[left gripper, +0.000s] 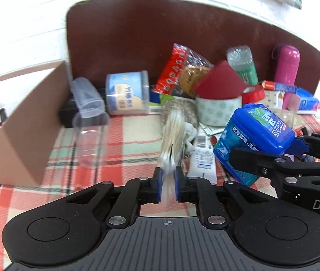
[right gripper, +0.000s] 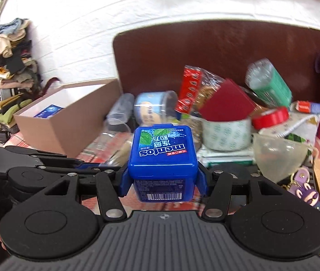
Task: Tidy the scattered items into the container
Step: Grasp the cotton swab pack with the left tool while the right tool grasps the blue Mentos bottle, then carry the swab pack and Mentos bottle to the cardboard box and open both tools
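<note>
My left gripper (left gripper: 168, 176) is shut on a clear packet of cotton swabs (left gripper: 173, 135), held above the checked tablecloth. My right gripper (right gripper: 163, 180) is shut on a blue Mentos gum box (right gripper: 162, 151), lifted off the table; the box also shows in the left wrist view (left gripper: 252, 140), to the right of the swab packet. The open cardboard box (left gripper: 24, 122) stands at the left, with a blue packet inside (right gripper: 49, 110). Scattered items lie in a pile along the brown board at the back.
In the pile: a clear cup (left gripper: 90, 113), a blue-label tub (left gripper: 127, 92), a red snack bag (left gripper: 178, 67), a tape roll with a red card (left gripper: 218, 106), a green bottle (left gripper: 243, 65), a pink flask (left gripper: 286, 65), a white tube (left gripper: 203, 158). A clear funnel (right gripper: 277, 153) and a purple keychain (right gripper: 304, 189) lie right.
</note>
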